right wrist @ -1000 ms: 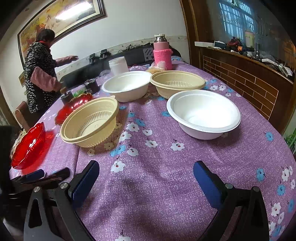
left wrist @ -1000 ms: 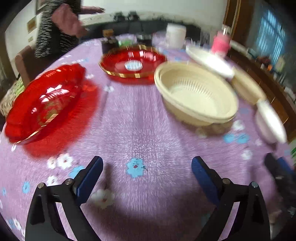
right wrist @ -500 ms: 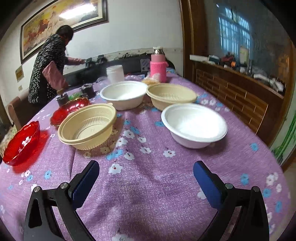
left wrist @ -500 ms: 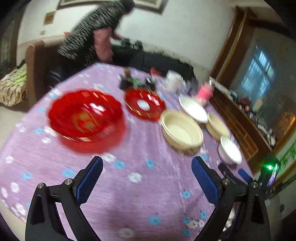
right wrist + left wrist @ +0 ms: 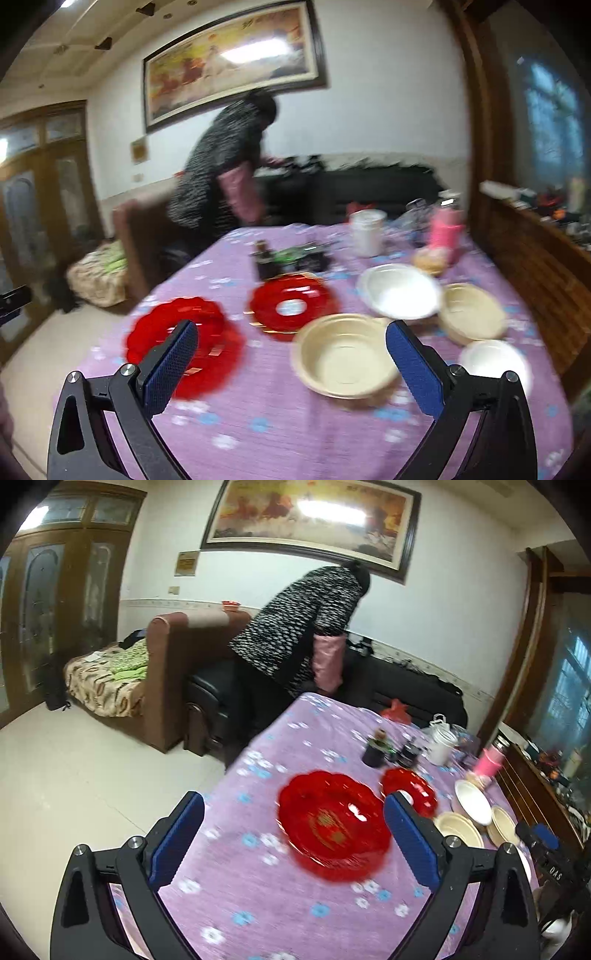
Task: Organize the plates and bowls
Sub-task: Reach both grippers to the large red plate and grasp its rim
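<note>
Altogether: two red plates (image 5: 184, 343) (image 5: 293, 306), two cream bowls (image 5: 345, 356) (image 5: 472, 312), two white bowls (image 5: 400, 291) (image 5: 493, 360); left claw (image 5: 293, 843) and right claw (image 5: 291, 369) agape, empty.

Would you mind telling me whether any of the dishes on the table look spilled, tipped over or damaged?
Nothing stands out. The two red plates, two beige bowls and two white bowls all sit upright and apart on the purple tablecloth, with no visible spill or break, though blur hides fine detail.
</note>
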`<state>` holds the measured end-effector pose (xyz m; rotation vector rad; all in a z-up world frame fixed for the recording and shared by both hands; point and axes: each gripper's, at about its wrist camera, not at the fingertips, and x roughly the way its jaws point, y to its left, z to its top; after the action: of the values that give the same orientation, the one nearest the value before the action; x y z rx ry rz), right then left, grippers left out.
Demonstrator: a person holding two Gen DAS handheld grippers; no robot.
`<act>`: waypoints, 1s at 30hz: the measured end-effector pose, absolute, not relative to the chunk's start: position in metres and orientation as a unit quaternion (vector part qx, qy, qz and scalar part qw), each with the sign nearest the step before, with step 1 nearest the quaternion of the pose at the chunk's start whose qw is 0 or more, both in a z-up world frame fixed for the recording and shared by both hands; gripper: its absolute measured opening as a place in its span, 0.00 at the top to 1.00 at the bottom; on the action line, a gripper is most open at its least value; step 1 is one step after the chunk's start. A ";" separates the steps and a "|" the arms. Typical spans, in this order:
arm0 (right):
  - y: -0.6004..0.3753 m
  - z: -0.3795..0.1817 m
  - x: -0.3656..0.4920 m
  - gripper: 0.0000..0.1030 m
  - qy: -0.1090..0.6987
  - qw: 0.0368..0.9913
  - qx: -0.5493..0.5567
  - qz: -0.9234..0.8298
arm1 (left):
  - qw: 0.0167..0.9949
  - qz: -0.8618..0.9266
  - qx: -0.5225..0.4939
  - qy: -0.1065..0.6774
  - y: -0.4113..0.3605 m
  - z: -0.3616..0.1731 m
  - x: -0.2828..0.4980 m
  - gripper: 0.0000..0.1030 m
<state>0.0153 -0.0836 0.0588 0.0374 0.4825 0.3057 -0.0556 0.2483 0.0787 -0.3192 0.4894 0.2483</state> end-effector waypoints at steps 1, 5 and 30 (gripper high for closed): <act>-0.077 0.056 0.023 0.00 0.250 0.954 0.024 0.165 | 0.948 0.129 -0.157 0.246 0.256 0.080 -0.051 0.02; -0.050 0.027 0.056 0.00 0.323 0.924 0.047 0.198 | 0.932 0.136 -0.177 0.286 0.279 0.063 -0.026 0.02; 0.037 -0.076 0.166 0.27 0.474 0.848 0.075 0.226 | 0.856 0.107 -0.224 0.454 0.297 -0.082 0.128 0.07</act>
<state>0.1665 0.0374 -0.0762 0.1578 0.9986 0.4775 0.1276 0.2972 -0.0823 -0.4705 0.9548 0.2256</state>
